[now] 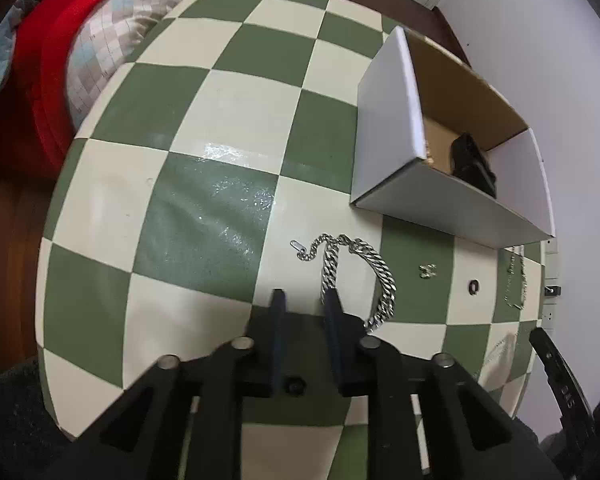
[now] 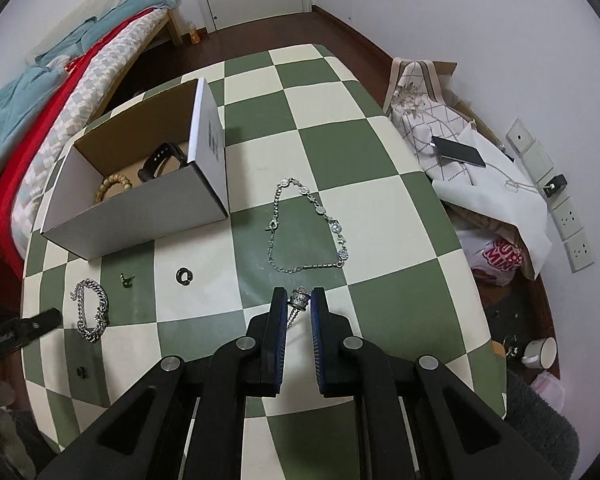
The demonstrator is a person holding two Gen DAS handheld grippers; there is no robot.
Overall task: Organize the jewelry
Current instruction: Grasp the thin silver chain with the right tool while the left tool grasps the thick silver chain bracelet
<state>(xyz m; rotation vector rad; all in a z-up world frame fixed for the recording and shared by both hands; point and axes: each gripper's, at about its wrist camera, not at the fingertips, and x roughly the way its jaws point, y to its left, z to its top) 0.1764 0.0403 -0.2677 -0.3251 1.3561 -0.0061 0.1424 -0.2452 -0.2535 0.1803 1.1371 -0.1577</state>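
Note:
My right gripper [image 2: 299, 306] is shut on a small silver barrel charm [image 2: 299, 297], whose thin chain hangs down between the fingers. Just beyond it, a silver disc necklace [image 2: 312, 228] lies on the checked table [image 2: 380, 208]. My left gripper [image 1: 305, 300] stands slightly open with only table between its fingers. Its right fingertip [image 1: 331, 300] touches one end of a heavy silver curb-chain bracelet [image 1: 364, 264]. Further right lie a small earring [image 1: 428, 271] and a dark ring [image 1: 474, 287]. The open white cardboard box [image 2: 140, 208] holds a wooden bead bracelet [image 2: 114, 188] and a black band [image 2: 162, 160].
A bed with a red blanket [image 2: 40, 112] runs along the table's left side. Beyond the right edge lie cloth, a phone [image 2: 460, 152], bags and a cup [image 2: 540, 352] on the floor. A small dark piece [image 2: 81, 372] sits near the table's front left.

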